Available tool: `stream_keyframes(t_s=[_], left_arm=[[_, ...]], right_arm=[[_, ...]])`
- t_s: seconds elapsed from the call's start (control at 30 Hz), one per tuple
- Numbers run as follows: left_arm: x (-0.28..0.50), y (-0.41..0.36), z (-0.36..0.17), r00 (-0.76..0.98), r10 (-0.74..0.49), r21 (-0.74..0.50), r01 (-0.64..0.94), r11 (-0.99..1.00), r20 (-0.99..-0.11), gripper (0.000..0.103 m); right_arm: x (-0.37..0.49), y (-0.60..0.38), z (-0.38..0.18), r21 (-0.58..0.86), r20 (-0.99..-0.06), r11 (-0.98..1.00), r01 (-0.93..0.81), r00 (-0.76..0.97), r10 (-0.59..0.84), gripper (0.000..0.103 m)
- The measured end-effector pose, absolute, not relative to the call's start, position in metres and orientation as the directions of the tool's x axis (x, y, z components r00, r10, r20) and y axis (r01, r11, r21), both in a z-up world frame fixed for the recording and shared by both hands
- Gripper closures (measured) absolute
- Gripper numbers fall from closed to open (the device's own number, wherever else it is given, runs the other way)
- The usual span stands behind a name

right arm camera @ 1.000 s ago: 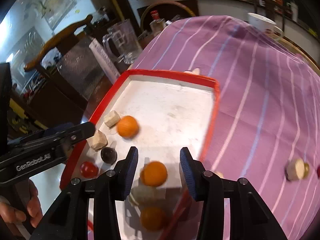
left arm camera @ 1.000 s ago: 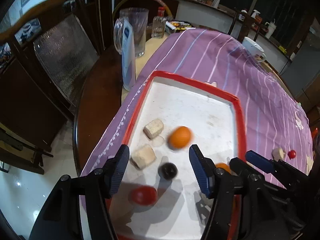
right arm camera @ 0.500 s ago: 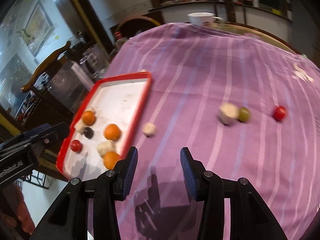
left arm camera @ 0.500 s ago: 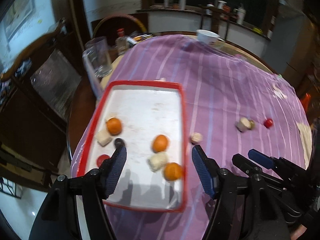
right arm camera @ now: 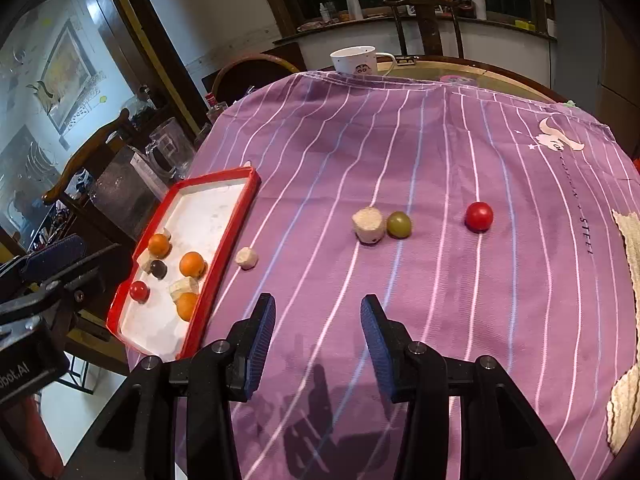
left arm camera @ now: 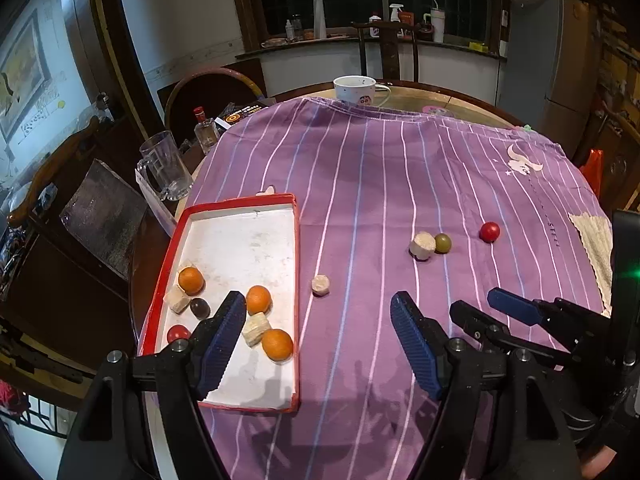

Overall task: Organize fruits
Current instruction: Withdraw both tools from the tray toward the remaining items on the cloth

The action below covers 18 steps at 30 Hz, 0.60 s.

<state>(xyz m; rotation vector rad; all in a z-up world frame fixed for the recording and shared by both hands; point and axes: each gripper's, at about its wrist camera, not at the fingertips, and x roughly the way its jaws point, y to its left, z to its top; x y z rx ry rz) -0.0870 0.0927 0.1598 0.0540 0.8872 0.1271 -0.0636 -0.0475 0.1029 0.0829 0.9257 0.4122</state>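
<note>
A red-rimmed white tray (left arm camera: 297, 248) (right arm camera: 236, 216) lies at the left of the purple cloth. It holds three oranges (left arm camera: 277, 345), several beige chunks (left arm camera: 256, 328), a dark fruit (left arm camera: 200, 307) and a red fruit (left arm camera: 178, 333). On the cloth lie a small beige piece (left arm camera: 321, 284) (right arm camera: 246, 258), a larger beige chunk (left arm camera: 422, 245) (right arm camera: 369, 225) touching a green fruit (left arm camera: 443, 243) (right arm camera: 399, 224), and a red fruit (left arm camera: 489, 232) (right arm camera: 479, 216). My left gripper (left arm camera: 318, 336) is open and empty above the tray's right rim. My right gripper (right arm camera: 318, 342) is open and empty over bare cloth.
A white mug (left arm camera: 355, 90) stands at the table's far edge. A glass mug (left arm camera: 164, 166) and a small bottle (left arm camera: 205, 128) stand left of the cloth. A cream cloth (right arm camera: 628, 320) lies at the right edge. Wooden chairs (left arm camera: 48, 176) stand at the left.
Both grippers have pulled up and back from the tray, which now looks much smaller. An orange that sat between my right fingers now lies in the tray. The loose fruits on the cloth came into view.
</note>
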Motion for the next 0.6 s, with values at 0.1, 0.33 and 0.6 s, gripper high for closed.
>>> stream_keyframes(t_s=[0.1,0.33,0.6], left_arm=[[-0.086,0.088,0.157,0.614,0.134,0.099,-0.092,0.991,-0.778,0.029],[-0.084,0.086,0.144,0.58,0.133,0.086,-0.108,0.99,-0.804,0.029],[-0.079,0.081,0.134,0.559,0.114,0.07,-0.099,0.993,-0.821,0.029]], right_arm=[[-0.063,-0.054,0.102,0.246,-0.76,0.917,-0.314,0.525,0.384,0.054],[-0.061,-0.058,0.092,0.253,-0.776,0.914,-0.317,0.498,0.387,0.054],[-0.059,-0.064,0.083,0.257,-0.79,0.917,-0.305,0.48,0.381,0.054]])
